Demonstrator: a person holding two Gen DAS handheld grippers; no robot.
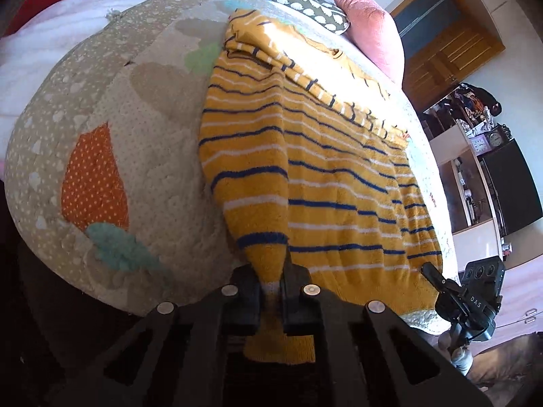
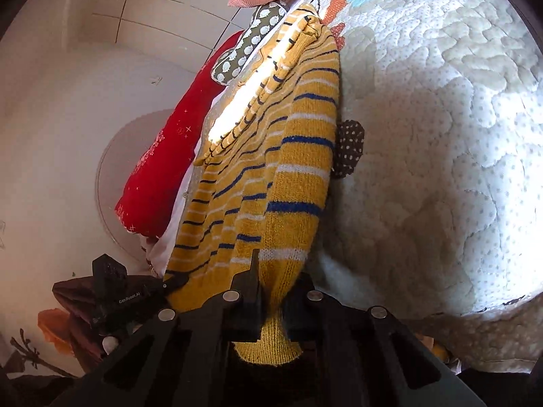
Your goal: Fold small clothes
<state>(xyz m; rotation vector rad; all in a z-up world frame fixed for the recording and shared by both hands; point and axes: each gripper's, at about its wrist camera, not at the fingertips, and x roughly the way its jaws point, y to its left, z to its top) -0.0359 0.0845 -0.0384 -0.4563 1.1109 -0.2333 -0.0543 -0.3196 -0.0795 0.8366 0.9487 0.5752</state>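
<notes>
Left wrist view: the left gripper (image 1: 271, 291) has its jaws clamped on one sleeve cuff of the mustard striped sweater (image 1: 325, 183), which lies spread across the quilted bedspread (image 1: 142, 156). Right wrist view: the right gripper (image 2: 271, 305) pinches the other cuff tight, sleeve running up over the sweater body. A pink pillow (image 1: 370, 23) sits beyond the garment.

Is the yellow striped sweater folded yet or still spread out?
Mostly spread: the yellow striped sweater lies flat on the quilt, one sleeve already across its body.
</notes>
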